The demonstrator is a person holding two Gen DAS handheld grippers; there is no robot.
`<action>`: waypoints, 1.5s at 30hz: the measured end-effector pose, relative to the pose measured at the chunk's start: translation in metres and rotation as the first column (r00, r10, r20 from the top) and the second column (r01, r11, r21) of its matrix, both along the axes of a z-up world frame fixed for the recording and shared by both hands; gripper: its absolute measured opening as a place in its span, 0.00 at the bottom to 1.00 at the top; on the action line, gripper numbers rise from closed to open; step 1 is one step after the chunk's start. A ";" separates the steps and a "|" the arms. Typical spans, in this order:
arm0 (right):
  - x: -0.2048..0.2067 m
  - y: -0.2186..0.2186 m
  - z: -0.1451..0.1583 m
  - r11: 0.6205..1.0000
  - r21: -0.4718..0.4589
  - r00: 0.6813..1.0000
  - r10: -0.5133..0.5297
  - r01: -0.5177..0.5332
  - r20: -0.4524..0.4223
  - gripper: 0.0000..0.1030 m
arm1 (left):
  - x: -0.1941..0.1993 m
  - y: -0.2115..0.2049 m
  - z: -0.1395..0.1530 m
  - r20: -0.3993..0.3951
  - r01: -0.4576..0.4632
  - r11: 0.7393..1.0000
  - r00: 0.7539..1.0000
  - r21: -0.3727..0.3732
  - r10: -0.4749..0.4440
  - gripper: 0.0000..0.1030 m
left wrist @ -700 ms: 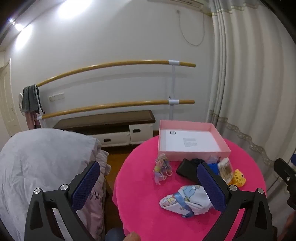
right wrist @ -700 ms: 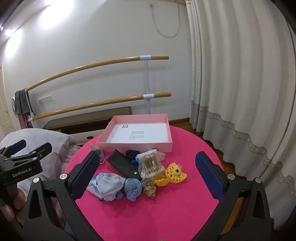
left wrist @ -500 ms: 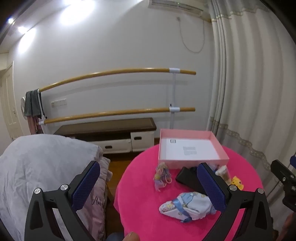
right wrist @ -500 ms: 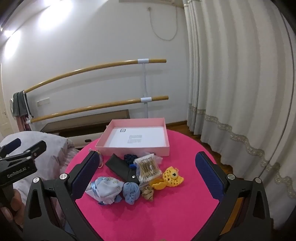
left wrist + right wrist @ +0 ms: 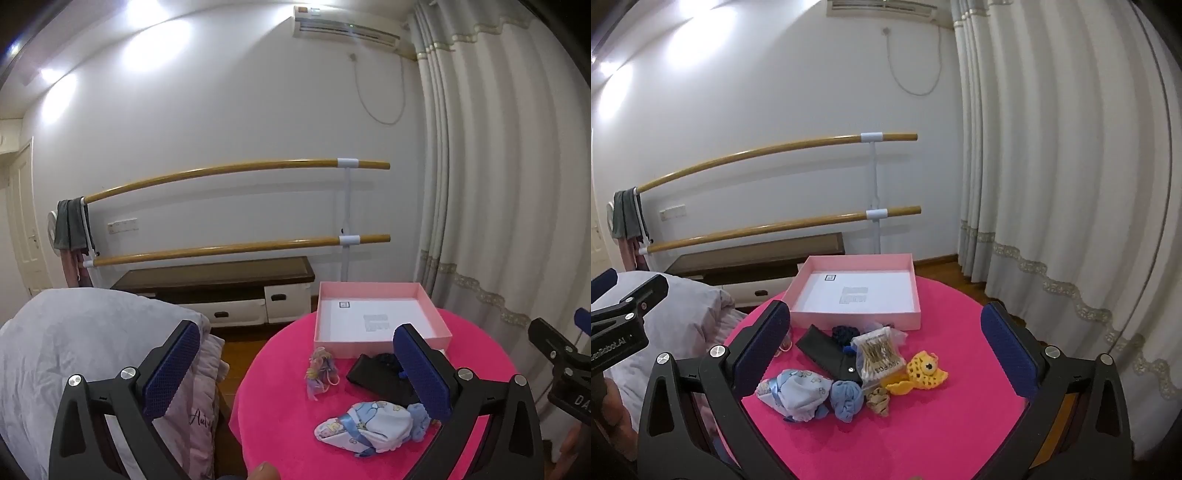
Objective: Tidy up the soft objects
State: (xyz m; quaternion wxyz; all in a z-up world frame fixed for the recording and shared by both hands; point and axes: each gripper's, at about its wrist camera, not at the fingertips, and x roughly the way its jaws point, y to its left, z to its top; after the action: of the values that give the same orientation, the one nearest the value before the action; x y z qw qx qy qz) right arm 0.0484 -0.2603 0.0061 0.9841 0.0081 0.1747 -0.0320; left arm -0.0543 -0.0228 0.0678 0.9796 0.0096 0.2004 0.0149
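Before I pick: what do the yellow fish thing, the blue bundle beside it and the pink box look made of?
Yellow fish: crocheted yarn, open looped stitches, matte. Blue bundle: soft knit or jersey cloth, bunched in folds. Pink box: probably stiff cardboard, straight thin walls, smooth matte, white base.

On the round table (image 5: 960,424) a shallow box (image 5: 857,315) sits at the far side, with a wallet (image 5: 827,354), a cotton-swab bag (image 5: 881,356), a crocheted toy (image 5: 925,371) and cloth bundles (image 5: 798,397) clustered just in front of it.
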 end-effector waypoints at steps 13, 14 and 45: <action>0.001 -0.003 0.000 1.000 -0.001 1.000 -0.014 0.014 0.001 1.00 | 0.000 -0.002 0.003 0.020 0.012 1.000 1.000 -0.021 -0.012 1.00; 0.000 -0.003 0.000 1.000 -0.004 1.000 -0.014 0.014 0.002 1.00 | 0.000 -0.001 0.002 0.020 0.013 1.000 1.000 -0.025 -0.012 1.00; 0.010 0.006 -0.007 1.000 -0.010 0.999 -0.018 0.018 -0.032 1.00 | 0.018 0.013 -0.036 -0.004 0.022 0.999 1.000 -0.049 -0.023 1.00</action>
State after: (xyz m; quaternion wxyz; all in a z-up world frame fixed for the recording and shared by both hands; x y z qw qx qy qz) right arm 0.0584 -0.2538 -0.0009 0.9808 0.0045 0.1903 -0.0418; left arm -0.0361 -0.0101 0.0319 0.9792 -0.0122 0.2027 -0.0010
